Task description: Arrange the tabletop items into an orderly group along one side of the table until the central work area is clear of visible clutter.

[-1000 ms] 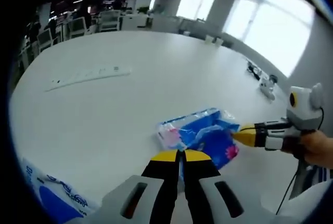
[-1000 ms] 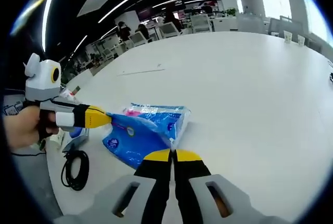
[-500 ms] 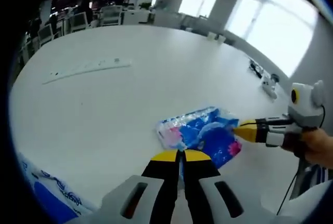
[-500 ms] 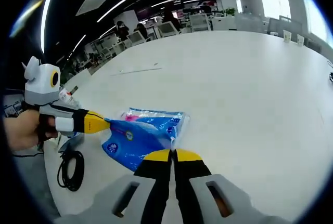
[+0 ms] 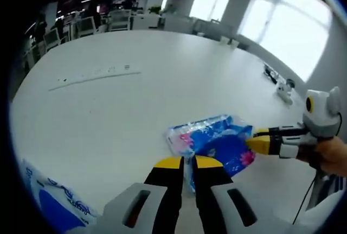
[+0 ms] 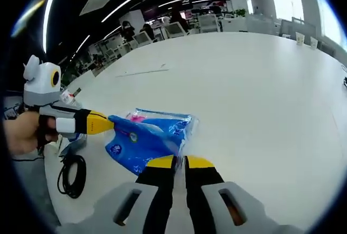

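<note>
A blue and pink tissue pack (image 5: 214,141) lies on the white table (image 5: 108,120), stretched between both grippers. My left gripper (image 5: 188,164) is shut on the pack's near edge, and blue film shows in the narrow slit between its jaws. In the right gripper view the left gripper (image 6: 103,123) pinches the pack's (image 6: 149,136) left corner. My right gripper (image 6: 180,162) is shut on the opposite edge, and it comes in from the right of the left gripper view (image 5: 256,143), held by a hand (image 5: 331,155).
A long white power strip (image 5: 95,74) lies far across the table. Another blue and white pack (image 5: 51,201) sits at the near left edge. A coiled black cable (image 6: 70,174) lies by the table's edge. Small items (image 5: 282,87) stand at the far right rim.
The jaws of both grippers stand very slightly further apart than before, still on the pack. The pack has stayed in about the same place; the views shifted a little.
</note>
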The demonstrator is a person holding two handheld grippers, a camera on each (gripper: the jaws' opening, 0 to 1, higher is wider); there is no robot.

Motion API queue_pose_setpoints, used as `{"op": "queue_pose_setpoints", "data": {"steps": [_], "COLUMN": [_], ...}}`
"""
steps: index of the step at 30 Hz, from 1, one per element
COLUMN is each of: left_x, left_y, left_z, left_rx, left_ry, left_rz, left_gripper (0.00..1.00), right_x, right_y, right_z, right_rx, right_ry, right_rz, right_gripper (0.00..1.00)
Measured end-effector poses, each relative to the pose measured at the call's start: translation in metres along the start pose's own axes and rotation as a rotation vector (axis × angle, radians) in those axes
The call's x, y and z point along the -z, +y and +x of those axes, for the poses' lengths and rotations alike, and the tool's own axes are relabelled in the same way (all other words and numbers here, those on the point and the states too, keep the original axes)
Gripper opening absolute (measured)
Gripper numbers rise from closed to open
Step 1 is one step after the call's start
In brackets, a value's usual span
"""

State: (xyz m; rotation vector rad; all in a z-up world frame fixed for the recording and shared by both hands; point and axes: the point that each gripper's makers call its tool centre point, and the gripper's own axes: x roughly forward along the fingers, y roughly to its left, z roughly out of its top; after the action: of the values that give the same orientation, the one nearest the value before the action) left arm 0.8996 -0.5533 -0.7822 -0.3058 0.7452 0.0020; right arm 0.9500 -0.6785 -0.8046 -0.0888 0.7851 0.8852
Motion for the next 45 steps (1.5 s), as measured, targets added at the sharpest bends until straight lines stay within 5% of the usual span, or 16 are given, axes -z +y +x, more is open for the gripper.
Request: {"op": "queue_pose_setpoints", "data": {"steps": [4,10,21,29,45], "left_x": [-0.003,-0.007,-0.009,-0.007,0.034], "left_y": [0.004,0.004,0.006,0.024,0.061], "left_z": [-0.003,-0.013,-0.038,-0.068,-0.128], "left_rx": [-0.029,-0.061,-0.069,-0.117,-0.237], "left_ry": [-0.030,-0.062,-0.080,-0.111,-0.108], "left_rz": [-0.002,0.026,0.038,0.024,-0.054], "left_gripper": [0.37,0.74,0.71,0.65,0.61], "right_x": [-0.004,-0.018,-0.019,-0.021,-0.009], "right_y": [0.000,0.004,0.007,0.020,0.066], "right_z": [-0.004,-0.024,-0.035,-0.037,-0.025], "right_rx": [0.008,0.010,0.017,0.009,-0.085], "right_ry": [-0.030,-0.092,-0.102,-0.109,-0.050], "right_rz": [-0.016,-0.034,-0.045,-0.066,-0.110], "right_gripper": [0.30,0.41,0.40,0.39,0.36]}}
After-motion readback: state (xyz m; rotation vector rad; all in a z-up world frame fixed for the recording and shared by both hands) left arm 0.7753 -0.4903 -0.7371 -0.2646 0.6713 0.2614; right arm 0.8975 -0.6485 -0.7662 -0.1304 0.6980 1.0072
